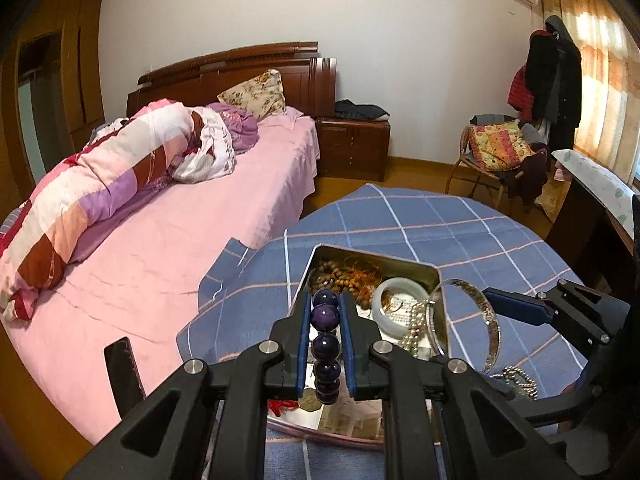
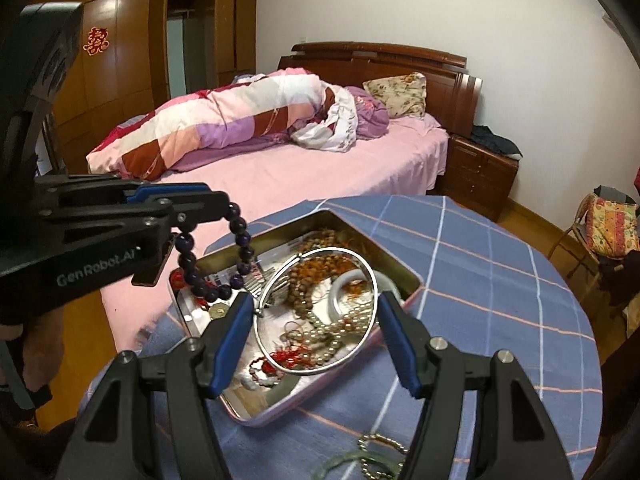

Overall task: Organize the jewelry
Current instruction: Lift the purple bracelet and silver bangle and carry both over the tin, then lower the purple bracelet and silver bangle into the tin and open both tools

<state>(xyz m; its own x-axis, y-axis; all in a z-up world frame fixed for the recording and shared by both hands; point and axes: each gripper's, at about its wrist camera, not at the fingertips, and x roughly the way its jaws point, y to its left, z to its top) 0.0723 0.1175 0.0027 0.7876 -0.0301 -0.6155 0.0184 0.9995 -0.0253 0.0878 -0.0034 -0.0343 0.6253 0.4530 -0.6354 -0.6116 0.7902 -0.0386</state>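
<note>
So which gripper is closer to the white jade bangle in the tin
Right. The right gripper, holding the silver bangle, hangs directly over the white jade bangle. The left gripper, shut on the purple bead bracelet, is above the tin's far-left corner.

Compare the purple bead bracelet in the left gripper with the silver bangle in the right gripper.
The purple bead bracelet is a string of dark round beads that hangs limp; the silver bangle is one thin rigid hoop. The left gripper has its jaws narrow on the beads; the right gripper spans the bangle with jaws wide. Both are held over the open tin.
</note>
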